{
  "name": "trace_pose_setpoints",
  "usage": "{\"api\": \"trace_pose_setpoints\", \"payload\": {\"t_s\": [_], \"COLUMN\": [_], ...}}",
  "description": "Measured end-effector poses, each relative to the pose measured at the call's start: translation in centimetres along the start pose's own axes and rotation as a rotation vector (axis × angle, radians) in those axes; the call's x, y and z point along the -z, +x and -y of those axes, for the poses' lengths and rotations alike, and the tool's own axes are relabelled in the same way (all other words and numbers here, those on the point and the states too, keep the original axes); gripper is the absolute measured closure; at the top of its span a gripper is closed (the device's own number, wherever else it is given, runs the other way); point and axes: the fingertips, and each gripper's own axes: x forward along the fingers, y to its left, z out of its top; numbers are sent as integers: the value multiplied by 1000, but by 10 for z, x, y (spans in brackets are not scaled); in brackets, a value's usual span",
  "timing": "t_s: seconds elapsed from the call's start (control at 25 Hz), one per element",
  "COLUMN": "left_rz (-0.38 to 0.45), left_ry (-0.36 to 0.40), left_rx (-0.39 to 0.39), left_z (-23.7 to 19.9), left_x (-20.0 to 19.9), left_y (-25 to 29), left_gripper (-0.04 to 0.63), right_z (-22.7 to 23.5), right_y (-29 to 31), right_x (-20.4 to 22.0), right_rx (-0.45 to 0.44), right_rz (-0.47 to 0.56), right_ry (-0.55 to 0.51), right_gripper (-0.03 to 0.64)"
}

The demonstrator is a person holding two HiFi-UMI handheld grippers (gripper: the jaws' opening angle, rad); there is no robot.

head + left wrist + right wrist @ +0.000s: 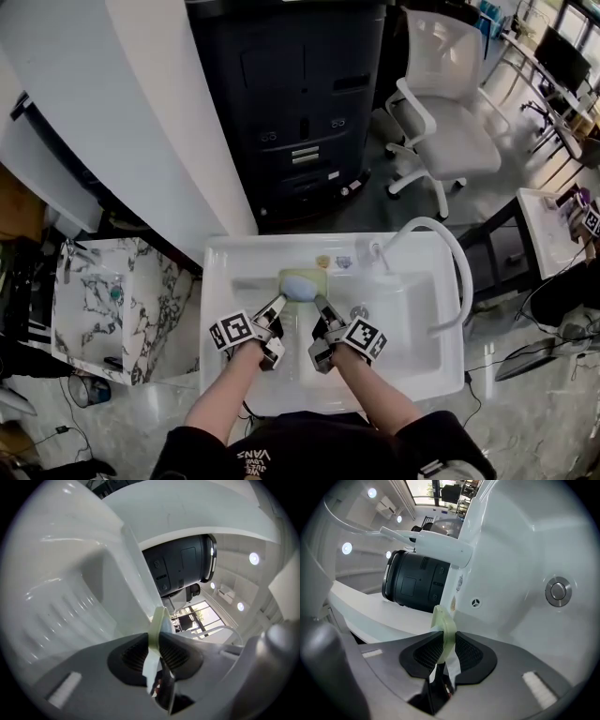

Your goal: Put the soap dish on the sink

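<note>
**A:** State of the claws?

**B:** The left gripper (158, 637) has its jaws closed partway, pads pressed on a thin pale-green edge of the soap dish (159, 620). The right gripper (445, 641) clamps the opposite edge of the dish (443, 619) the same way. Neither shows a gap at the pads.

**A:** Where is the dish?

**B:** In the head view the soap dish (309, 275) sits between the left gripper (280, 303) and the right gripper (322, 303). It is over the back of the basin, right at the rear ledge of the white sink (217, 281). A bluish soap (300, 287) lies in it. Whether the dish touches the ledge, I cannot tell.

**A:** Room to move?

**B:** The basin floor below and to either side is bare. The rear ledge is narrow, with two small stickers (333, 262) just behind the dish.

**A:** What stands in the way?

**B:** The faucet (373, 251) stands on the ledge to the right, and its hose (459, 272) arches over the right rim. A metal knob (359, 311) is near the right gripper. A dark cabinet (291, 103) stands behind the sink, a marble basin (103, 300) to its left and an office chair (450, 112) well apart.

**A:** What shows in one view only?

**B:** The left gripper view shows a ribbed wall (70, 611). The right gripper view shows the knob (558, 591) clearly and the faucet spout (426, 541) overhead.
</note>
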Motion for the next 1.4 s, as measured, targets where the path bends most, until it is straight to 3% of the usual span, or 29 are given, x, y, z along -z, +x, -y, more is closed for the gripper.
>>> {"api": "trace_pose_setpoints", "payload": {"t_s": [0.84, 1.4], "left_rz": [24, 65], "left_ry": [-78, -87], "left_rx": [-30, -21], "left_z": [-12, -11], "left_x": [-12, -23], "left_y": [18, 25], "left_gripper": [471, 471], "right_z": [11, 8], "right_y": [21, 32], "right_x": [-14, -20], "right_rx": [33, 35], "right_rz": [5, 11], "right_ry": [45, 36], "right_gripper": [538, 538]}}
